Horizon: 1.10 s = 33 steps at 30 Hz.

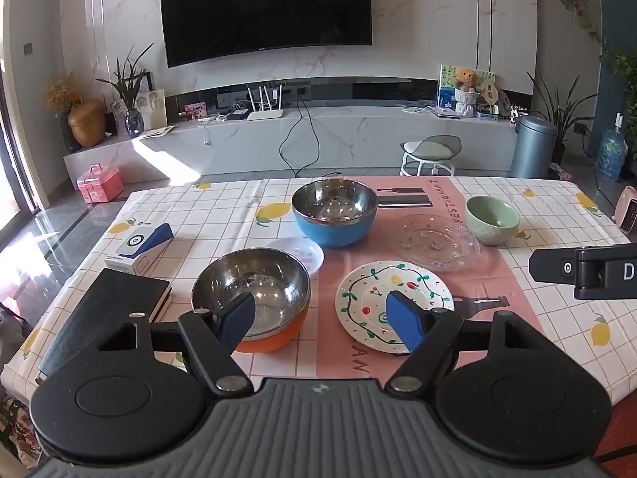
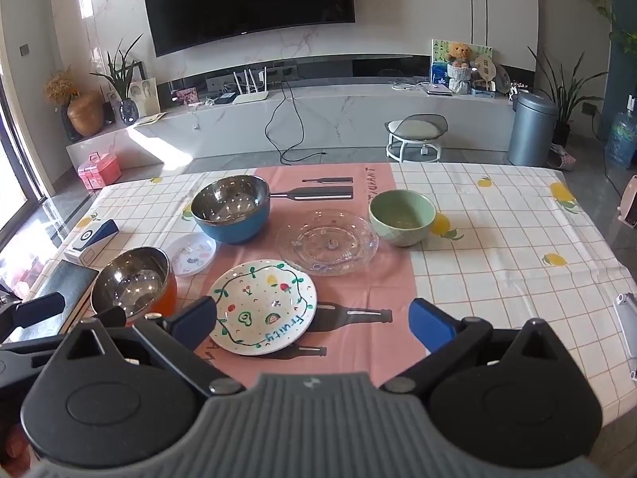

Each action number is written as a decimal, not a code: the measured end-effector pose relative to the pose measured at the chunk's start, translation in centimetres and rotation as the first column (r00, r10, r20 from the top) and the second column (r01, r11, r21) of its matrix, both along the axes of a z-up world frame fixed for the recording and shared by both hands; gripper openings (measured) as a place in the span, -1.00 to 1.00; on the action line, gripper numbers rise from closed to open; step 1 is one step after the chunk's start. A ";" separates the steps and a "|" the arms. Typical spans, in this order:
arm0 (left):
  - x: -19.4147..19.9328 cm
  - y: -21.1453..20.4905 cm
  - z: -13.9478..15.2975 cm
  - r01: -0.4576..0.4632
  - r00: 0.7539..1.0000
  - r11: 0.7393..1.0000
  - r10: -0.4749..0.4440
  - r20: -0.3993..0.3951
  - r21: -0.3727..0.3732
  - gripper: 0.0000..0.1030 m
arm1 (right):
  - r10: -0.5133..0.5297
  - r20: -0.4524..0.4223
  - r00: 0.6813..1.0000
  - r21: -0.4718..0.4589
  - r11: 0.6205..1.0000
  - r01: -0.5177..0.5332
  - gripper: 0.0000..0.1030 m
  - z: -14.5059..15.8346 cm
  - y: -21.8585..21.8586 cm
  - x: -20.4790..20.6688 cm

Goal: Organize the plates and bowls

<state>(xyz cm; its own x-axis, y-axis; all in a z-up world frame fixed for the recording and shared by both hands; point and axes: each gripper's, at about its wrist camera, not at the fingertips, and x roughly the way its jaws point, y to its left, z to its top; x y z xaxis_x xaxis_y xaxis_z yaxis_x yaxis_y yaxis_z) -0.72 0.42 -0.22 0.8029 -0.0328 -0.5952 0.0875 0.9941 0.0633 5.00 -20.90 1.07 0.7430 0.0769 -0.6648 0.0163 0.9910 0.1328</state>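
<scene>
On the table stand an orange steel bowl (image 1: 254, 298) (image 2: 135, 283), a blue steel bowl (image 1: 334, 211) (image 2: 233, 209), a green bowl (image 1: 492, 219) (image 2: 402, 217), a painted fruit plate (image 1: 374, 298) (image 2: 264, 306), a clear glass plate (image 1: 438, 241) (image 2: 327, 241) and a small white saucer (image 1: 300, 255) (image 2: 191, 255). My left gripper (image 1: 324, 320) is open and empty, above the table's near edge between the orange bowl and the painted plate. My right gripper (image 2: 312, 320) is open and empty, just right of the painted plate.
A black notebook (image 1: 107, 310) and a white-and-blue box (image 1: 139, 249) lie at the table's left. The lemon-print cloth (image 2: 497, 259) is bare at the right. A white device (image 2: 627, 318) sits at the right edge. Beyond the table are a stool (image 1: 430, 153) and a TV console.
</scene>
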 end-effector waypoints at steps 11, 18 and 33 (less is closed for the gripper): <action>-0.2 0.0 0.7 -0.008 1.000 1.000 0.008 0.000 -0.016 0.72 | -0.022 0.000 1.000 -0.004 1.000 0.022 0.95 0.3 -0.3 -0.4; -0.4 0.1 0.8 -0.013 1.000 1.000 0.012 -0.006 -0.017 0.72 | -0.015 -0.002 1.000 -0.003 1.000 0.015 0.95 0.3 -0.1 -0.5; -0.5 0.0 0.3 -0.010 1.000 1.000 0.010 -0.014 -0.016 0.72 | -0.019 -0.006 1.000 0.004 1.000 0.019 0.95 0.2 -0.1 -0.7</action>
